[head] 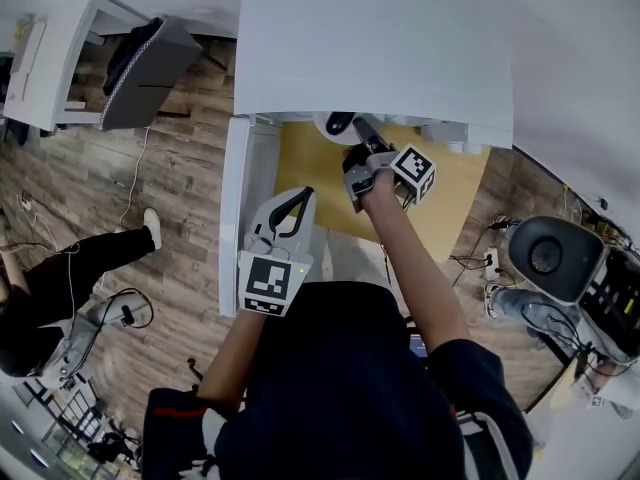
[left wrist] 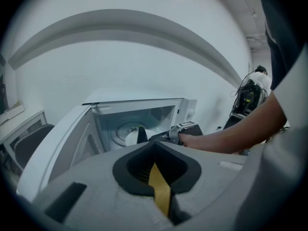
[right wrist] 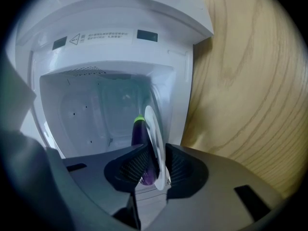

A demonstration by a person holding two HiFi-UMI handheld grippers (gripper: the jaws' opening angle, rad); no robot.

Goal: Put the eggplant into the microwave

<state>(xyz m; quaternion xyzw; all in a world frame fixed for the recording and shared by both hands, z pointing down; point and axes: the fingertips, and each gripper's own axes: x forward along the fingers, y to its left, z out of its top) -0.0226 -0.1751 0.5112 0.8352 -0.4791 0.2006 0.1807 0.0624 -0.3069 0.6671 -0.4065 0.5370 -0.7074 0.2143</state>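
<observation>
The white microwave [head: 380,48] stands on a wooden table [head: 300,168] with its door [head: 237,218] swung open to the left. My right gripper [head: 350,133] reaches into the cavity [right wrist: 96,109]. In the right gripper view a purple eggplant [right wrist: 140,134] with a green stem lies on a white plate [right wrist: 155,138]. The plate's rim stands between the jaws of my right gripper [right wrist: 153,170], which are parted, with a gap at the pads. My left gripper [head: 305,196] hangs back by the door, shut and empty. From the left gripper view [left wrist: 155,146] the plate [left wrist: 132,137] shows inside the microwave.
A grey chair [head: 150,68] and a white desk [head: 50,58] stand at the far left on the wooden floor. A seated person [head: 60,268] is at the left edge. A round grey device [head: 550,253] and cables lie to the right of the table.
</observation>
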